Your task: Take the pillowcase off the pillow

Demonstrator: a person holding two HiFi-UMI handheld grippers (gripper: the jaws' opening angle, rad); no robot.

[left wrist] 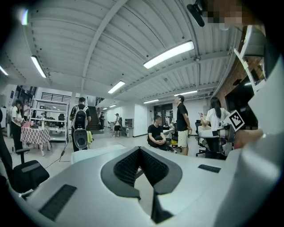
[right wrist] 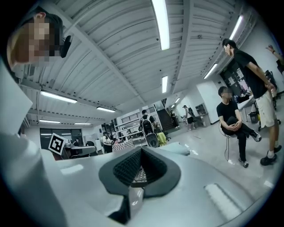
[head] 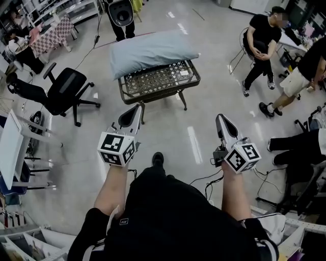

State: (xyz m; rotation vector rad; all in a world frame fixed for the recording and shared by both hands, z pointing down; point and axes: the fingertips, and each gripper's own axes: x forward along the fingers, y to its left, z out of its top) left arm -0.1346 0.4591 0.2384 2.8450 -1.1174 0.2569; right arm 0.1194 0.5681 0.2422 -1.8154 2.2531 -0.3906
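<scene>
A pale blue pillow in its pillowcase (head: 149, 51) lies across the far side of a low wire-top table (head: 160, 81) ahead of me. My left gripper (head: 135, 109) is held over the floor just short of the table's near left corner, its jaws shut and empty. Further to the right, my right gripper (head: 220, 119) hangs above bare floor, also shut on nothing. Both point level toward the table. In the left gripper view the left gripper (left wrist: 140, 150) hides most of the pale pillow (left wrist: 91, 153). The right gripper (right wrist: 142, 150) is closed in its own view, with the pillow (right wrist: 179, 147) just beyond it.
A black office chair (head: 63, 92) stands left of the table. A white desk (head: 10, 148) is at the far left. Seated and standing people (head: 262, 48) are at the right, another person (head: 120, 15) behind the table. Cables (head: 204, 181) trail on the floor near my feet.
</scene>
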